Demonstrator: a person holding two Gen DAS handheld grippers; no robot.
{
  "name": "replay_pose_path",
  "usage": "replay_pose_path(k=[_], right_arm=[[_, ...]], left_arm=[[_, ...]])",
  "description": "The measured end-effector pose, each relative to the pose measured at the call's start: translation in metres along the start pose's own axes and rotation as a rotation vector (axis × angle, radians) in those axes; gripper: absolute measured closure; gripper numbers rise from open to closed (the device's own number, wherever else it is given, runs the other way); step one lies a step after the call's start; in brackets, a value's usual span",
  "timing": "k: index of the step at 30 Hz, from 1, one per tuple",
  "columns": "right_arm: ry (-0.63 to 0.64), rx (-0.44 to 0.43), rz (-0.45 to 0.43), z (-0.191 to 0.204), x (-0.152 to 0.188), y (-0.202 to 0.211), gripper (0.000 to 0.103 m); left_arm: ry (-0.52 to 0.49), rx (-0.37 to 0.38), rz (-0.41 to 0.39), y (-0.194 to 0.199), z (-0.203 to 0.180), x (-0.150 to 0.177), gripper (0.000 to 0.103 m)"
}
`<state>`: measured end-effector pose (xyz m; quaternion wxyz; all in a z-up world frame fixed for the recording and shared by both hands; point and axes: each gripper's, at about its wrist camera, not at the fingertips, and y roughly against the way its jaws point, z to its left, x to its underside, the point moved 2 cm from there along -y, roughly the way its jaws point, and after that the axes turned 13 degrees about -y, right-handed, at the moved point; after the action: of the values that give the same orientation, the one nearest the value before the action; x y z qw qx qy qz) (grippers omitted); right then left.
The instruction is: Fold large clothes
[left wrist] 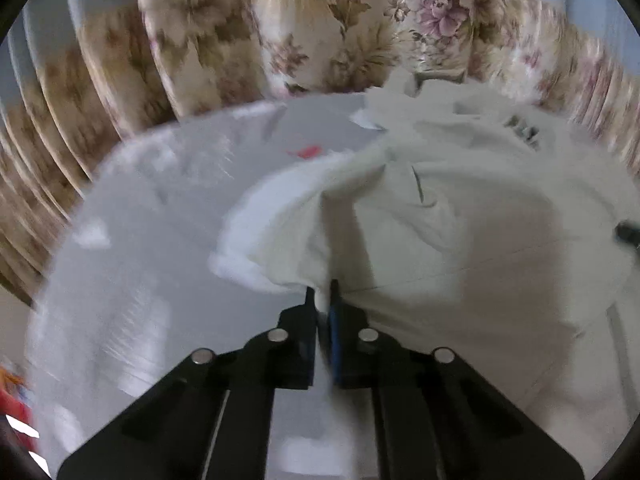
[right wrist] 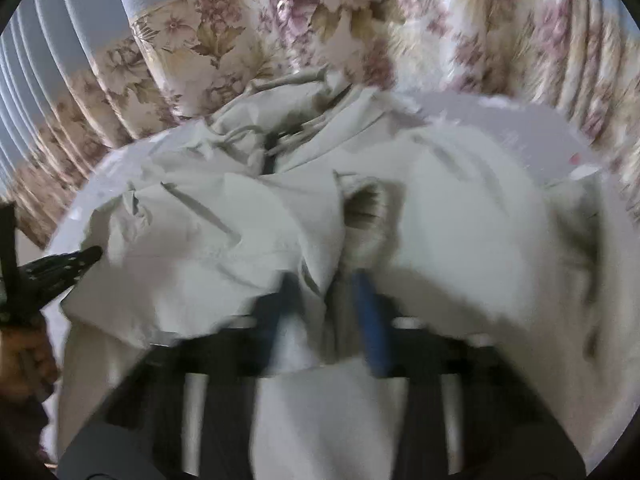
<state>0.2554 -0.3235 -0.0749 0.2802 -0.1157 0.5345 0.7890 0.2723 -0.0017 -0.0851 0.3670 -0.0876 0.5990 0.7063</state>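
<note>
A large pale grey-white garment lies crumpled on the white table, filling the right half of the left wrist view. My left gripper is shut on a thin fold at the garment's near left edge. In the right wrist view the garment covers most of the table, with its collar and drawcords bunched at the far side. My right gripper is blurred, its blue-padded fingers closed on a thick bunch of cloth. The left gripper's dark tip touches the garment's left edge, with a hand behind it.
A floral curtain hangs close behind the table's far edge. A small red scrap lies on the bare table beyond the garment. Something red and orange shows past the table's near left edge. Bare tabletop lies left of the garment.
</note>
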Motion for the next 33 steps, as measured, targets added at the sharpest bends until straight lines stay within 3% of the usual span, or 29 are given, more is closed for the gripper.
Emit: replay_pose_path(k=[3, 6, 8, 10, 11, 13, 14, 15, 18, 22, 27, 33], right_arm=[[0.053, -0.037, -0.017, 0.025, 0.006, 0.002, 0.095], [0.080, 0.021, -0.064, 0.034, 0.010, -0.003, 0.097], [0.064, 0.063, -0.003, 0.024, 0.012, -0.023, 0.097], [0.074, 0.061, -0.009, 0.020, 0.012, -0.023, 0.094], [0.075, 0.060, -0.007, 0.019, 0.012, -0.019, 0.089], [0.052, 0.055, -0.039, 0.011, 0.009, 0.000, 0.049], [0.040, 0.036, -0.068, 0.005, 0.006, 0.015, 0.045], [0.036, 0.029, -0.095, -0.003, 0.005, 0.032, 0.044], [0.032, 0.063, -0.162, -0.033, 0.000, 0.074, 0.040], [0.010, 0.216, -0.222, -0.098, -0.001, 0.121, 0.036], [-0.111, 0.319, -0.198, -0.181, -0.010, 0.127, 0.035], [-0.249, 0.318, -0.199, -0.251, -0.035, 0.129, 0.035]], left_arm=[[-0.026, -0.048, 0.001, 0.002, 0.025, -0.001, 0.098], [-0.060, -0.042, 0.012, -0.003, 0.029, 0.002, 0.094], [-0.088, -0.073, 0.028, -0.011, 0.020, 0.008, 0.092], [-0.092, -0.088, 0.046, -0.015, 0.013, 0.014, 0.090], [-0.085, -0.106, 0.044, -0.013, 0.012, 0.016, 0.081], [-0.058, -0.131, 0.047, -0.007, 0.013, 0.018, 0.050], [-0.046, -0.145, 0.043, -0.003, 0.016, 0.018, 0.021], [-0.027, -0.146, 0.010, 0.008, 0.020, 0.018, 0.010], [0.004, -0.120, -0.036, 0.035, 0.027, 0.019, 0.009], [0.021, -0.097, -0.093, 0.066, 0.024, 0.022, 0.006], [0.005, -0.061, -0.131, 0.087, 0.001, 0.022, 0.006], [-0.048, -0.074, -0.124, 0.092, -0.019, 0.025, 0.006]])
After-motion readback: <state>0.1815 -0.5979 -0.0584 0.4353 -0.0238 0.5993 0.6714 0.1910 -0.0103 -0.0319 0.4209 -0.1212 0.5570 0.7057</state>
